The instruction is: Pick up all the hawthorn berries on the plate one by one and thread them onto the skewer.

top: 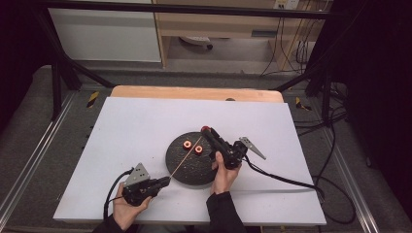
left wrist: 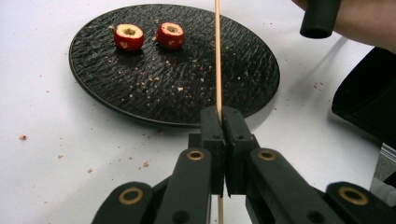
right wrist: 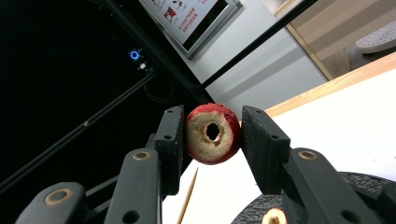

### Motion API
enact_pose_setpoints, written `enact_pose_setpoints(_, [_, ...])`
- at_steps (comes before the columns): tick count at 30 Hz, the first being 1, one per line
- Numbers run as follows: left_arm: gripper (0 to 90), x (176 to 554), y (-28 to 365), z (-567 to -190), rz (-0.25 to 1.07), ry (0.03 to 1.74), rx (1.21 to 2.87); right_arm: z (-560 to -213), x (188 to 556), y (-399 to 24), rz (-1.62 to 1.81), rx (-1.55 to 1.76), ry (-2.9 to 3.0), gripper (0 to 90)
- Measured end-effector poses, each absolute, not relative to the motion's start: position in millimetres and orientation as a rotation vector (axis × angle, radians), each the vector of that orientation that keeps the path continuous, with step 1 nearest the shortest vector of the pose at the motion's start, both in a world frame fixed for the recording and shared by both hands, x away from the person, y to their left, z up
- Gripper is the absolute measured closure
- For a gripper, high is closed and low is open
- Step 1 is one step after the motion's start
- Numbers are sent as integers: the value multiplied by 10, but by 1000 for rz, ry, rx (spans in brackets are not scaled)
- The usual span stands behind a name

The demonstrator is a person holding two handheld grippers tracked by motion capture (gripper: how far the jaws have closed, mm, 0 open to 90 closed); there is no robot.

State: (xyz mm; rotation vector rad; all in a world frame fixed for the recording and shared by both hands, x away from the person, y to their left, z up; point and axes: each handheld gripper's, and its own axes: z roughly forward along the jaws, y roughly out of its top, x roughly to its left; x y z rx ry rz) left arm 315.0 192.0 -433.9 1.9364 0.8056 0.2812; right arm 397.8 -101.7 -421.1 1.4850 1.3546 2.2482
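White sheeting covers the worktop (top: 145, 126), with a round, black, rough-textured plate (left wrist: 187, 88) near its middle. Two cored red fruit pieces (left wrist: 149, 36) sit side by side on the far part of the plate among crumbs.

Left gripper (left wrist: 223, 122): its jaws are pressed together on a thin wooden skewer (left wrist: 217, 56), which runs from them out over the plate; its far tip is cut off by the top edge of the left gripper view.

Right gripper (right wrist: 214, 133): its jaws clamp a third red fruit piece with a hole bored through its pale flesh (right wrist: 213, 133), held above the plate's far edge in the high view. A skewer point shows just below the fruit in the right gripper view, apart from it.
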Motion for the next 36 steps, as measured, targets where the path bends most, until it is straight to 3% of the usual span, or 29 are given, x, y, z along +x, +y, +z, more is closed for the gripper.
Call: enact_pose_setpoints(36, [884,3260,1691,-4250,291,852,1913,-4251,3956,-995,2272,1481,1361,610])
